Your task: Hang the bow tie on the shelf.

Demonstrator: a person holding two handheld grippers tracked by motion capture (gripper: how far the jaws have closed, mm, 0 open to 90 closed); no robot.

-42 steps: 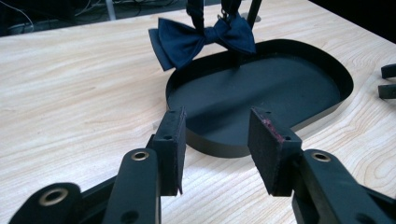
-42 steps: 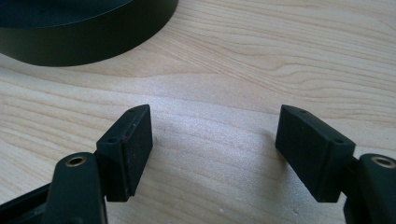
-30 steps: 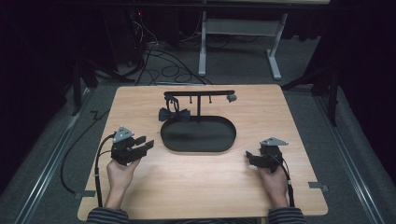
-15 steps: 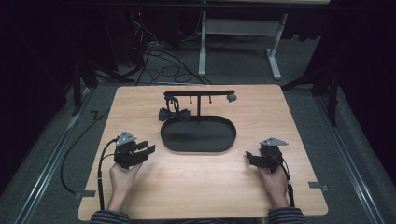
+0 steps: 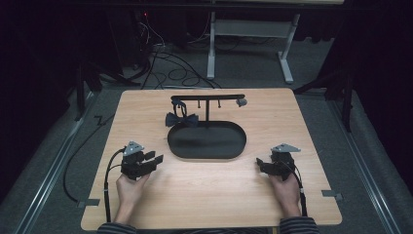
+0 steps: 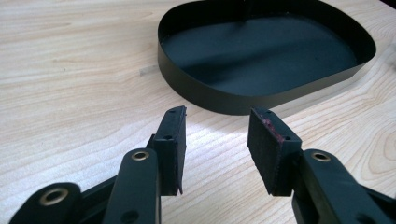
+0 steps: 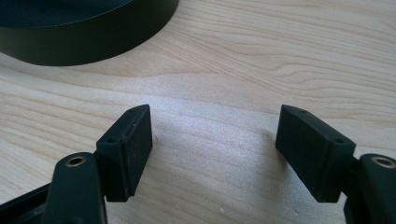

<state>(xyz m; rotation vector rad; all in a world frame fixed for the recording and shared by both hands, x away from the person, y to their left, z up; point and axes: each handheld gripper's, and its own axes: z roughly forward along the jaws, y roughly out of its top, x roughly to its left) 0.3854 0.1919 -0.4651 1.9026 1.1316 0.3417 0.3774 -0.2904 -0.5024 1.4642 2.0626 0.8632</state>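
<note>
A black oval tray (image 5: 207,142) lies at the middle of the wooden table (image 5: 209,200), with a black T-shaped stand (image 5: 208,100) rising at its back edge. A dark bow tie (image 5: 181,119) hangs under the stand's left arm. My left gripper (image 5: 155,160) rests low on the table to the tray's left, open, nothing between its pads (image 6: 170,140); the tray's wall (image 6: 224,99) lies just ahead of it. My right gripper (image 5: 259,163) rests to the tray's right, open wide over bare wood, its pads (image 7: 133,140) empty, the tray's rim (image 7: 84,46) at upper left.
Small hooks and a grey clip (image 5: 241,102) hang from the stand's bar. Cables (image 5: 160,53) and a white desk frame (image 5: 248,44) lie on the floor beyond the table. Each gripper's cable trails back along the forearm toward the near edge.
My left gripper has sunk down onto the table and come slightly nearer the front edge. The right gripper has kept still.
</note>
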